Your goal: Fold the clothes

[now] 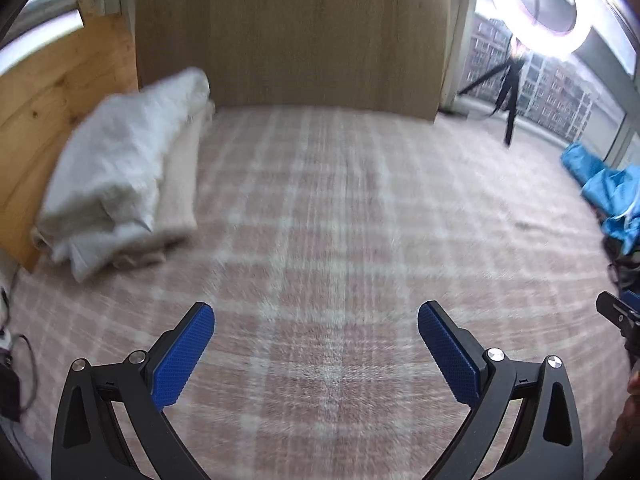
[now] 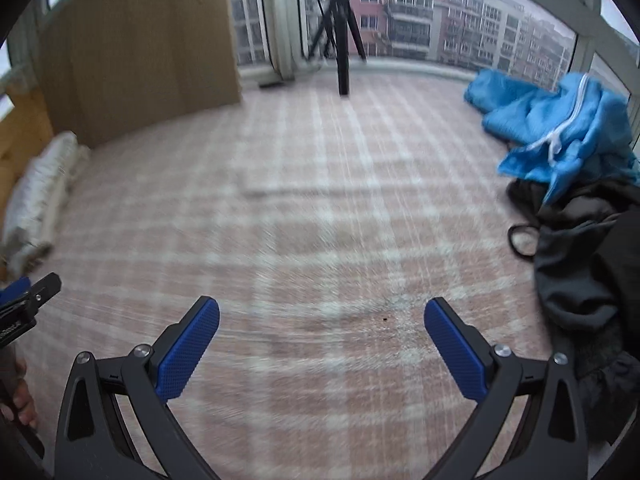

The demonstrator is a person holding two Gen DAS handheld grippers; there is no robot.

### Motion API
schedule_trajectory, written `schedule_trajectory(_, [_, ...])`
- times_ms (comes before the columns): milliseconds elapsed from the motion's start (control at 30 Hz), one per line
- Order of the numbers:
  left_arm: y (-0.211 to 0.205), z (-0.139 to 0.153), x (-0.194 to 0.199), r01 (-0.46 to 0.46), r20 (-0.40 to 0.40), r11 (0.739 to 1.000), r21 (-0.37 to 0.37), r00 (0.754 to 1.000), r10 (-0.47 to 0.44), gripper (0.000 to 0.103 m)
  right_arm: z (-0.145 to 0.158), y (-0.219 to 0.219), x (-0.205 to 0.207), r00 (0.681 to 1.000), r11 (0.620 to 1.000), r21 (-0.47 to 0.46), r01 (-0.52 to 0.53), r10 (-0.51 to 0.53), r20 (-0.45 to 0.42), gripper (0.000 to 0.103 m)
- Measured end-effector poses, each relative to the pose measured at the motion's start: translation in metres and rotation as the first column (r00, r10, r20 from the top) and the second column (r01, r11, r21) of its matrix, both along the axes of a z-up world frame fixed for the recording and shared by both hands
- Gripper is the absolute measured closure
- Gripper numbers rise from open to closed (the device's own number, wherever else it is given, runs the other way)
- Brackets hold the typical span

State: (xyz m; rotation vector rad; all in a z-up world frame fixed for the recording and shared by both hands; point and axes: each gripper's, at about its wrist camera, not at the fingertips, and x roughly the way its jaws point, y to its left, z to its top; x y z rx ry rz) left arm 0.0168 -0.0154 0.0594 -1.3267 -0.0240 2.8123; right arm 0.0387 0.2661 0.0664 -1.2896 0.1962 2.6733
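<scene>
A pink plaid blanket [image 2: 304, 208] covered the surface; on it lay folded white clothes [image 1: 120, 168], a crumpled blue garment [image 2: 556, 128], dark clothes [image 2: 588, 248], and a tripod [image 2: 342, 40].

This looks like a room in a home, high up in an apartment building. A pink and white checked blanket [image 2: 320, 208] covers the wide surface in the middle of the frame. At the upper right, large windows [image 2: 460, 20] show red and grey apartment blocks outside. A bright white ring light [image 1: 538, 4] on a black tripod [image 2: 340, 40] stands near the glass, beside a plain wooden panel [image 1: 292, 32]
</scene>
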Motion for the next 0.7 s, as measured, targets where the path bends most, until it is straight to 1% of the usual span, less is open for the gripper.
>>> schedule_trajectory(67, [-0.001, 0.022, 0.009, 0.004, -0.040, 1.000, -0.013, 0.999, -0.005, 0.001, 0.018, -0.004, 0.009, 0.999, 1.000, -0.012, -0.006, 0.006, -0.034, 0.000])
schedule_trajectory(233, [-0.009, 0.074, 0.027, 0.038, -0.096, 0.999, 0.034, 0.995, -0.035, 0.001, 0.060, -0.010, 0.034, 0.995, 0.999, -0.038, -0.017, 0.013, -0.096, 0.000])
schedule_trajectory(333, [-0.009, 0.104, 0.035, 0.067, -0.141, 0.997, 0.043, 0.988, -0.060, 0.001, 0.083, -0.011, 0.046, 0.992, 1.000, -0.029, -0.009, 0.006, -0.129, 0.000])
schedule_trajectory(433, [-0.013, 0.126, 0.038, 0.096, -0.172, 0.990, 0.102, 0.982, -0.078, 0.001, 0.107, -0.004, 0.060, 0.986, 1.000, -0.002, 0.018, -0.019, -0.165, 0.000])
schedule_trajectory(500, [-0.011, 0.140, 0.040, 0.119, -0.193, 0.985, 0.128, 0.977, -0.093, 0.001, 0.123, 0.002, 0.070, 0.981, 0.999, 0.019, 0.042, -0.037, -0.191, 0.000])
schedule_trajectory(533, [-0.010, 0.146, 0.041, 0.131, -0.204, 0.982, 0.137, 0.974, -0.101, 0.001, 0.129, 0.006, 0.073, 0.979, 0.998, 0.029, 0.054, -0.048, -0.198, 0.000])
schedule_trajectory(600, [-0.005, 0.155, 0.042, 0.157, -0.223, 0.979, 0.131, 0.967, -0.125, 0.001, 0.138, 0.015, 0.082, 0.975, 0.996, 0.042, 0.083, -0.072, -0.212, 0.000])
schedule_trajectory(700, [0.009, 0.161, 0.041, 0.214, -0.239, 0.966, 0.142, 0.955, -0.176, 0.001, 0.148, 0.031, 0.098, 0.965, 0.986, 0.073, 0.148, -0.128, -0.227, 0.000])
